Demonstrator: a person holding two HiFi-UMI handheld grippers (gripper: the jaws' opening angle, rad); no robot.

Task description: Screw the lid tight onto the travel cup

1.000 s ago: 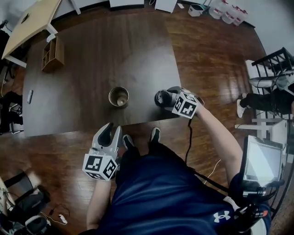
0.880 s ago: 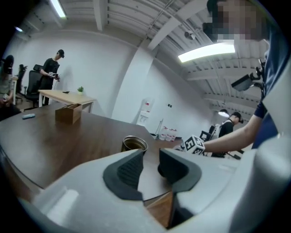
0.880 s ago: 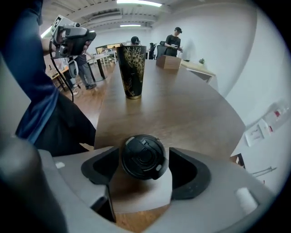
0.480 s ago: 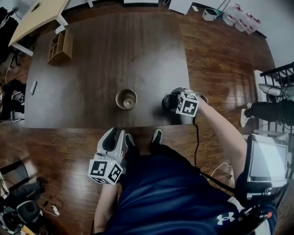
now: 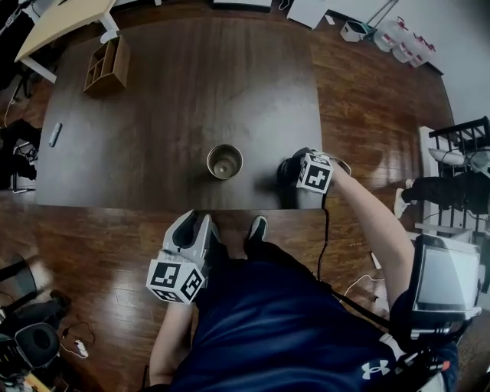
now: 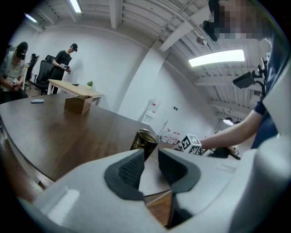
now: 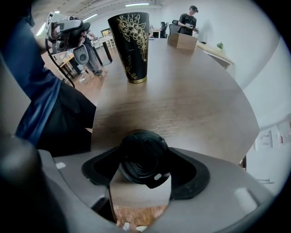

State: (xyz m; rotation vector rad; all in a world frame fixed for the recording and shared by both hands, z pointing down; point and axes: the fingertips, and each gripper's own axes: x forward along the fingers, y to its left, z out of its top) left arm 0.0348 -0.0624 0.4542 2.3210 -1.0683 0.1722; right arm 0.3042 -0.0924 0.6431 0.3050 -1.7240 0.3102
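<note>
The black travel cup [image 5: 225,161] with gold flowers stands upright and open near the front of the dark table [image 5: 153,115]; it also shows as the cup [image 7: 132,45] and the cup [image 6: 144,142]. The black round lid [image 7: 142,157] sits between the pads of my right gripper [image 7: 145,164], which touch it on both sides as the jaws close in. That right gripper [image 5: 292,170] is at the table's front edge, right of the cup. My left gripper [image 5: 191,228] hovers off the table in front of it; the left gripper [image 6: 151,159] shows a narrow gap, nothing inside.
A wooden organiser box [image 5: 107,65] stands at the table's far left corner, a small remote [image 5: 55,135] at its left edge. Two people [image 6: 63,63] are by a light table [image 5: 61,19] beyond. White jugs [image 5: 402,34] are on the floor, a screen [image 5: 440,279] at my right.
The head view has swung, so the table and cup sit further right in it. Both grippers keep their places by the table, the lid still in the right one.
</note>
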